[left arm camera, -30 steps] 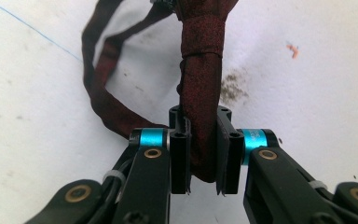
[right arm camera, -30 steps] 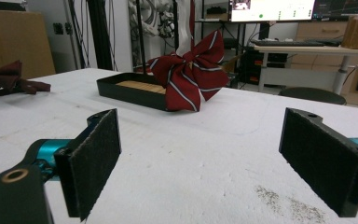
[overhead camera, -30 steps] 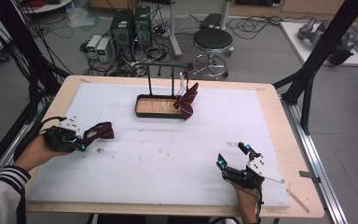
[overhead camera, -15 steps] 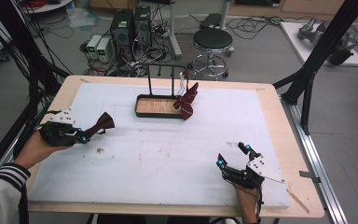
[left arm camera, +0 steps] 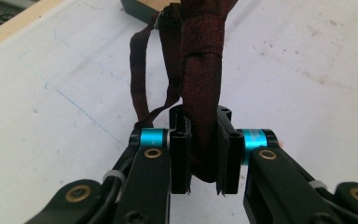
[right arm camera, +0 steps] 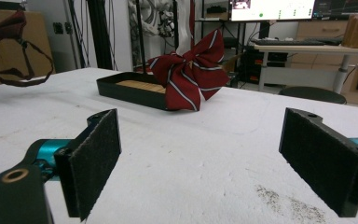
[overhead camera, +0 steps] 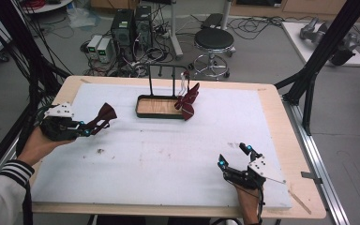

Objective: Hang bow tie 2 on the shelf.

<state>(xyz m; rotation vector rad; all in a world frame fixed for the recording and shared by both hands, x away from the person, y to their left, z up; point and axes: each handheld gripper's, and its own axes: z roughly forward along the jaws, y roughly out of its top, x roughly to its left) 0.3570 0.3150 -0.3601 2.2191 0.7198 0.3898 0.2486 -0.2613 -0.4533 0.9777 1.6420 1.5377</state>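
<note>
dark bow tie clamped in the left gripper, right gripper waiting open

the two black jaws of the left gripper (left arm camera: 200,154) are pressing together on the folded middle of a dark maroon fabric bow tie (left arm camera: 200,70), and the cloth is filling the narrow gap between the pads. in the left gripper view the thin strap of this bow tie is hanging in a loop on one side of the jaws, above the white foam table cover (left arm camera: 307,70). in the high view the left gripper (overhead camera: 90,130) is staying over the left part of the table, with the dark maroon bow tie (overhead camera: 105,114) sticking out from its tips toward the middle, clear of the surface.

the jaws of the right gripper (right arm camera: 200,158) are standing wide apart, and nothing is lying between the felt pads. in the high view the right gripper (overhead camera: 234,157) is resting near the front right edge of the table, well apart from the left one.

at the far middle of the table a shallow black tray with a wooden floor (overhead camera: 155,107) is standing, with a thin black wire frame rising from it. a red bow tie with white stripes (overhead camera: 187,101) is leaning at the right end of this tray, touching its rim.
</note>
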